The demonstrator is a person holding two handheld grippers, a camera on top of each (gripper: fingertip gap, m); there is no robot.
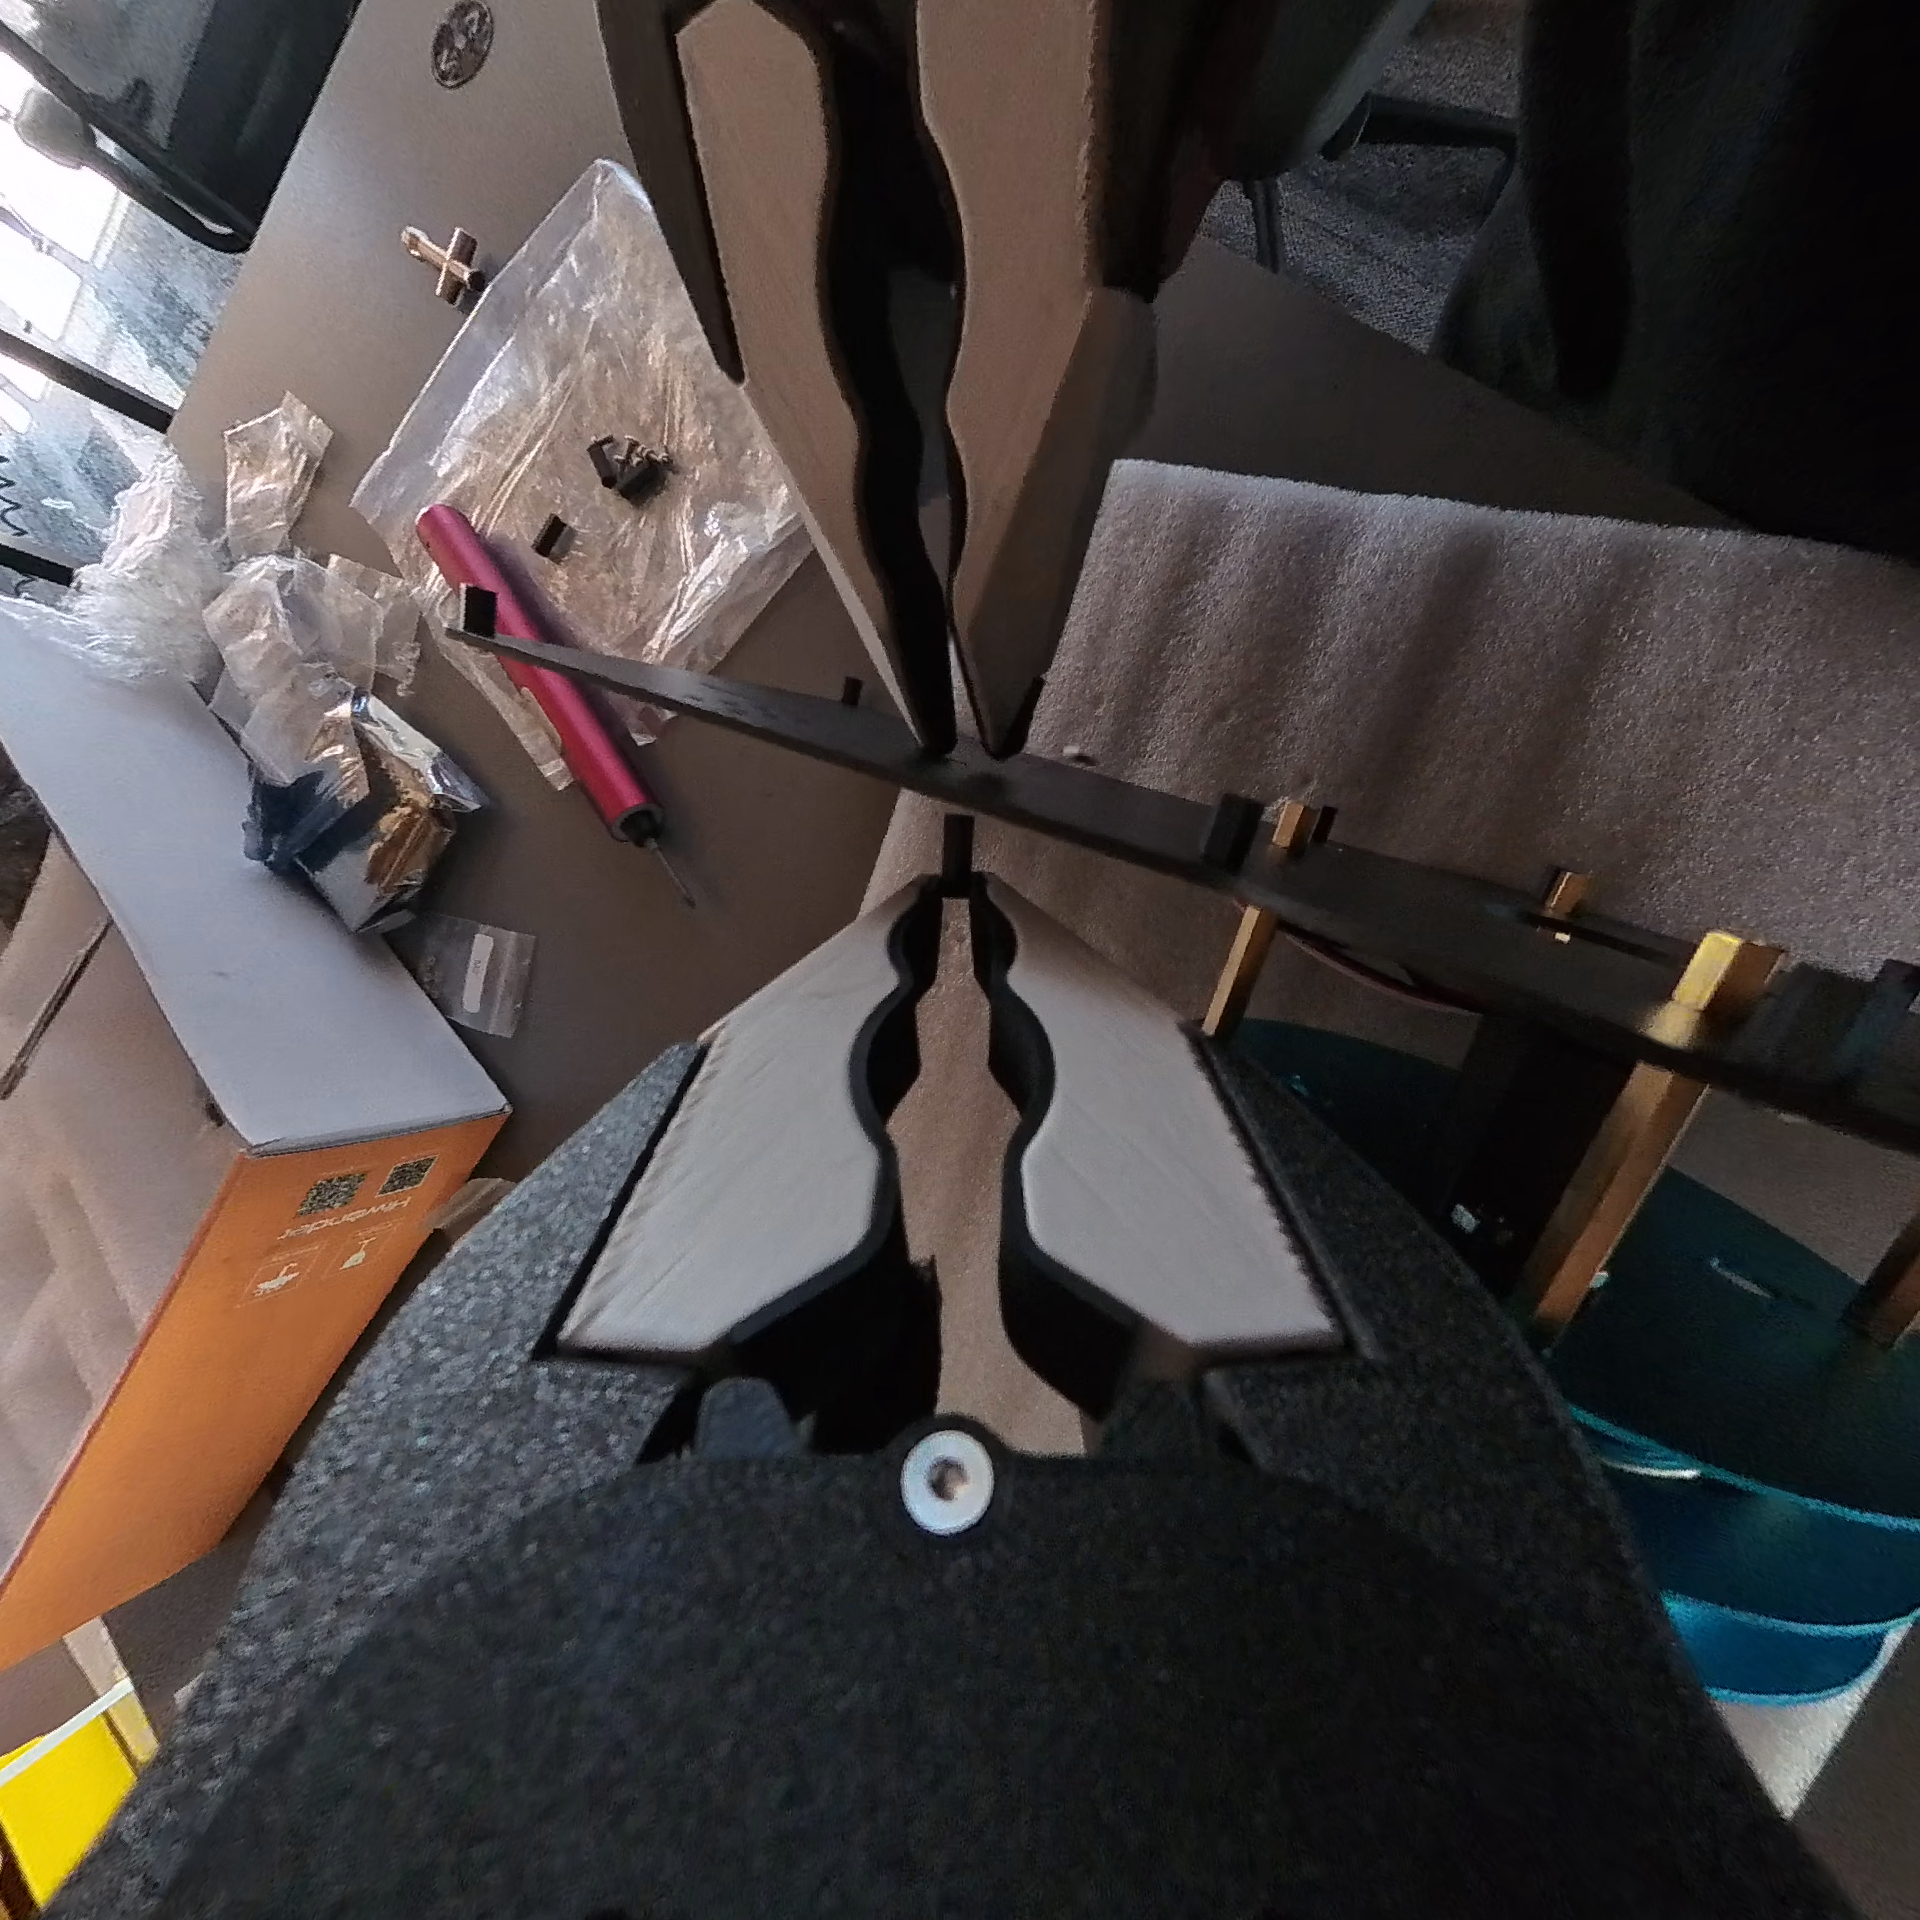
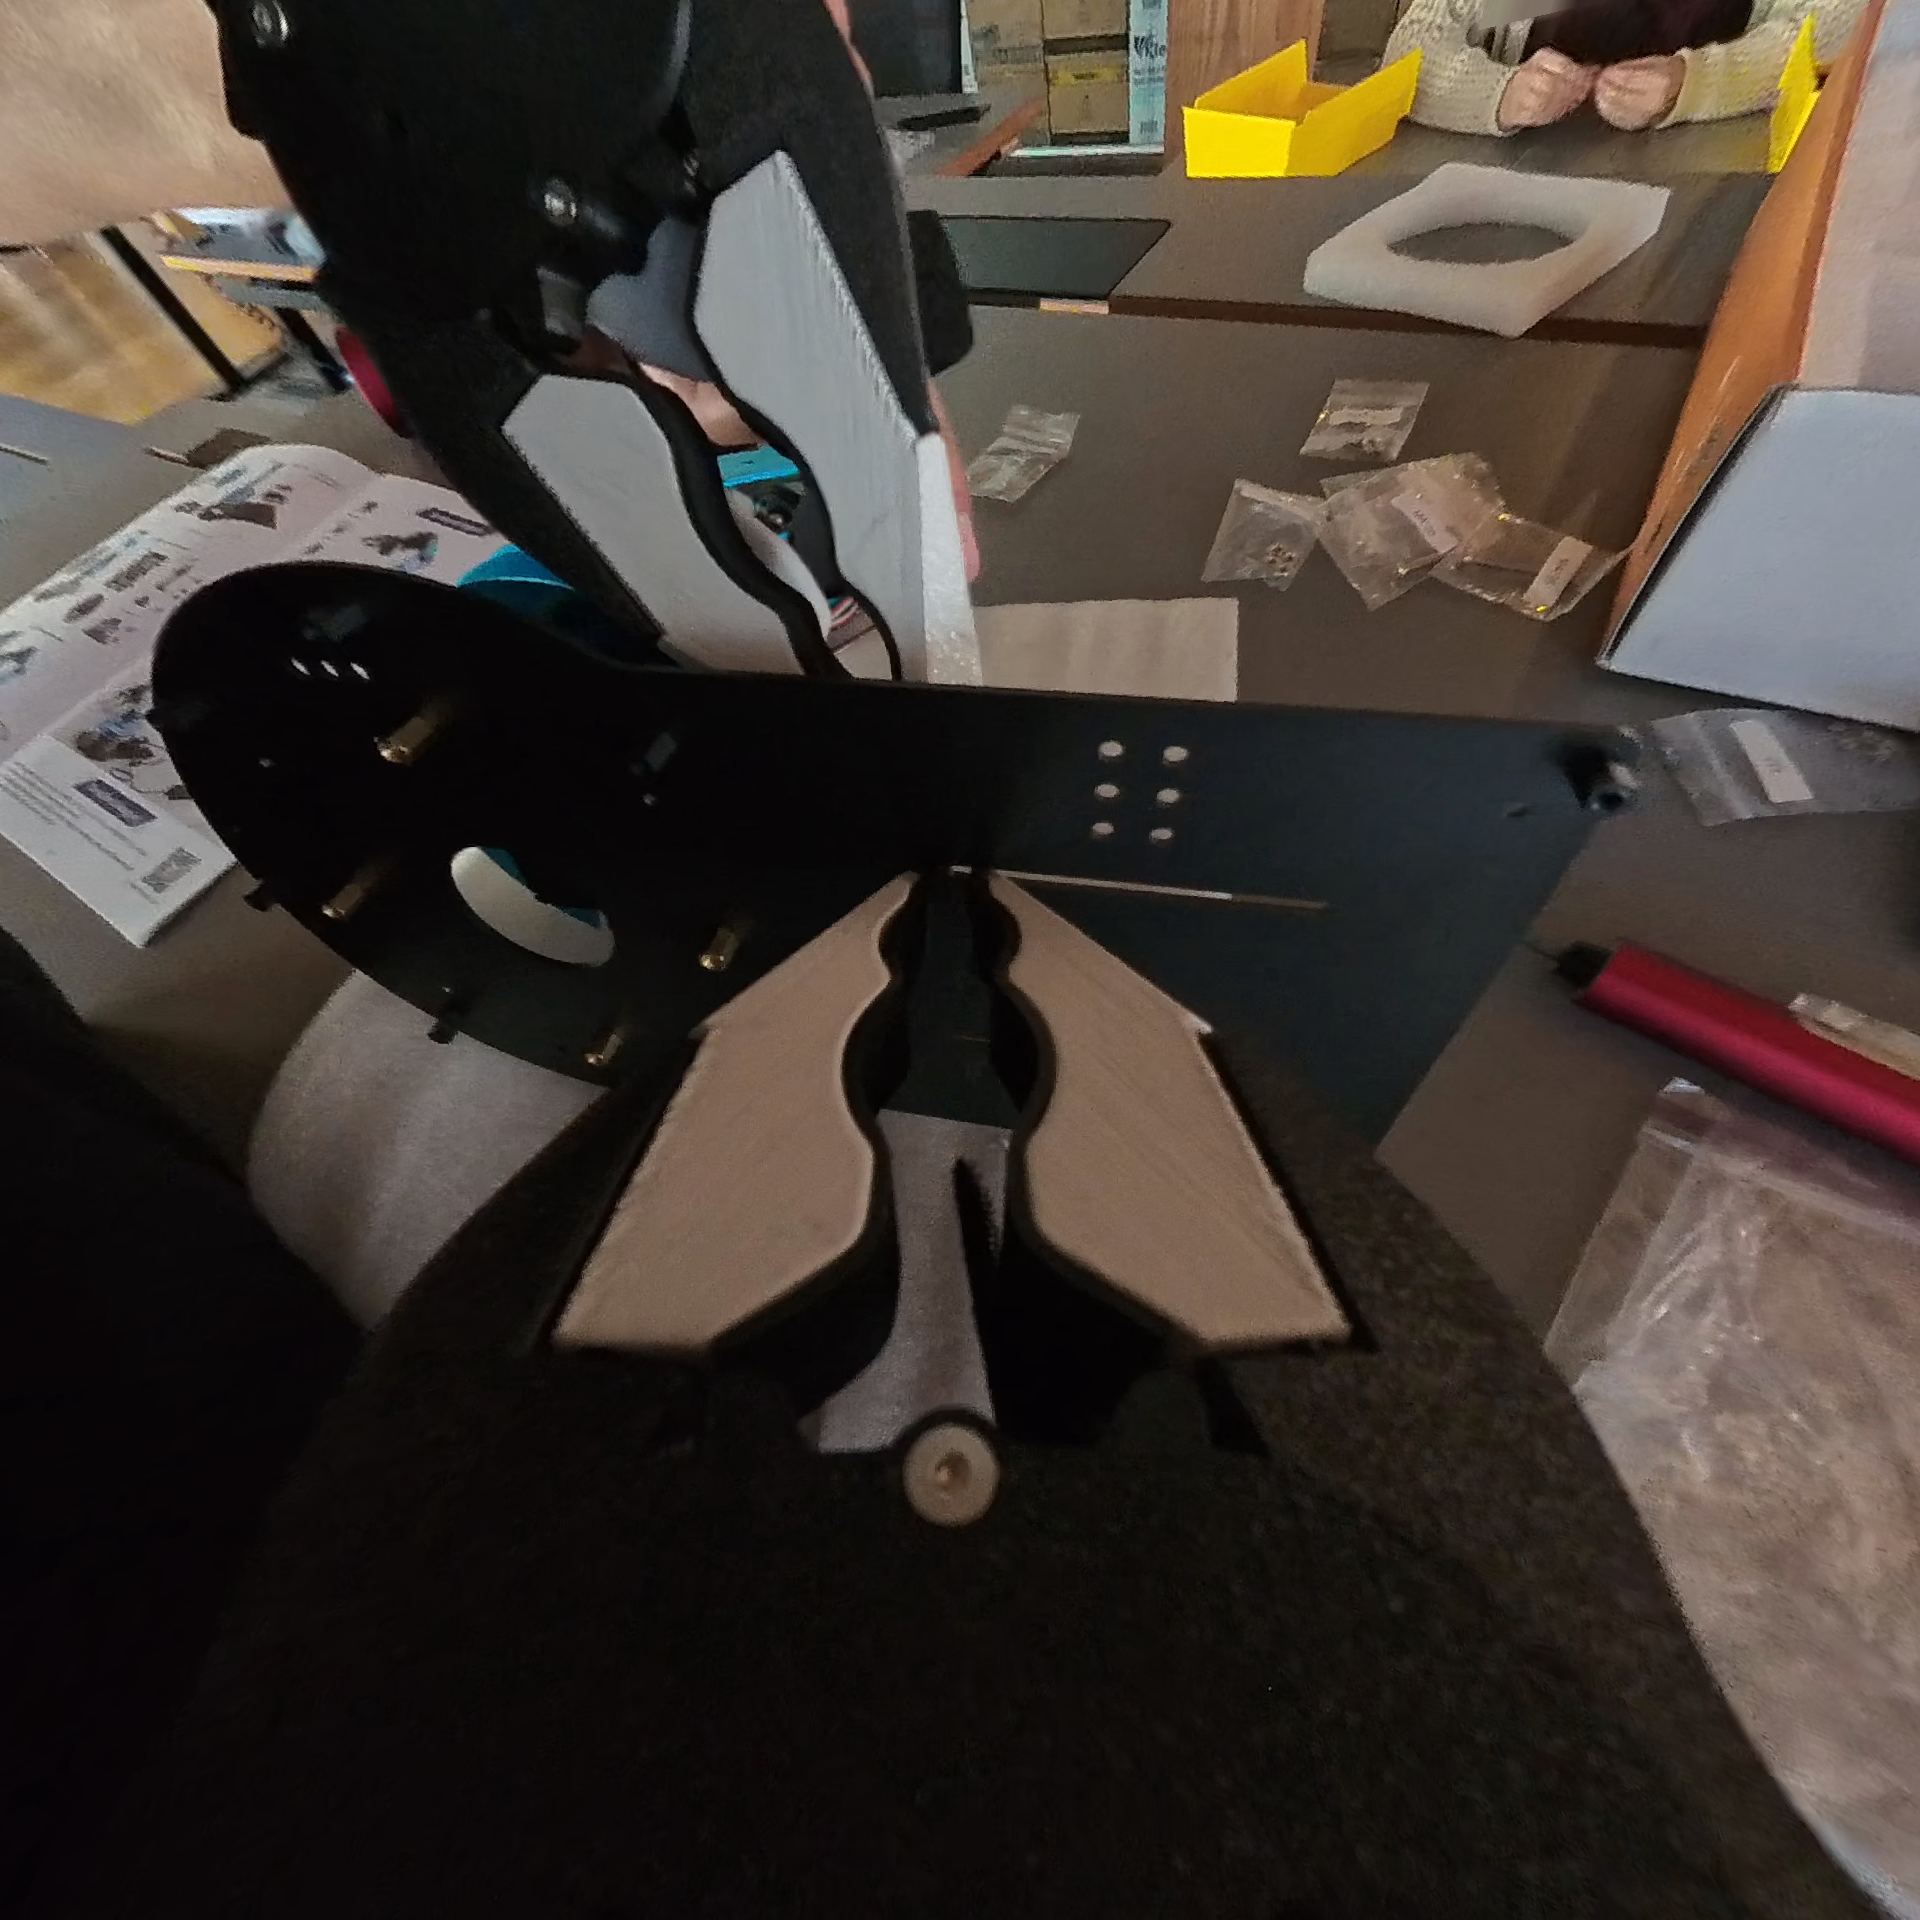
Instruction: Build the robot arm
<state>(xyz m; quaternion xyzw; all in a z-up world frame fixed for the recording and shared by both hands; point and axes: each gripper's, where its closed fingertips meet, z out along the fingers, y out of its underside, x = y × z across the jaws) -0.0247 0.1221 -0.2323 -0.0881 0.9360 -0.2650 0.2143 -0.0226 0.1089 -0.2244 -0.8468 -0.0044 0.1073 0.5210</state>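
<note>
Both grippers, left gripper and right gripper, have jaws closed on opposite edges of a black chassis plate, steadying it level above foam padding, red screwdriver at 10 o'clock.

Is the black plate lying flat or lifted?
Lifted: the black plate is held on edge between both tongs, right and left, above the table.

Black plate with brass-coloured posts. Speckled black gripper bodies, pale grey fingers edged in black. Magenta-red tube on a clear, glinting plastic bag. Orange box with a white top. Bright yellow tray. White foam block on a dark grey-brown table. White booklet printed with blue-and-black pictures. Teal wheel.
</note>
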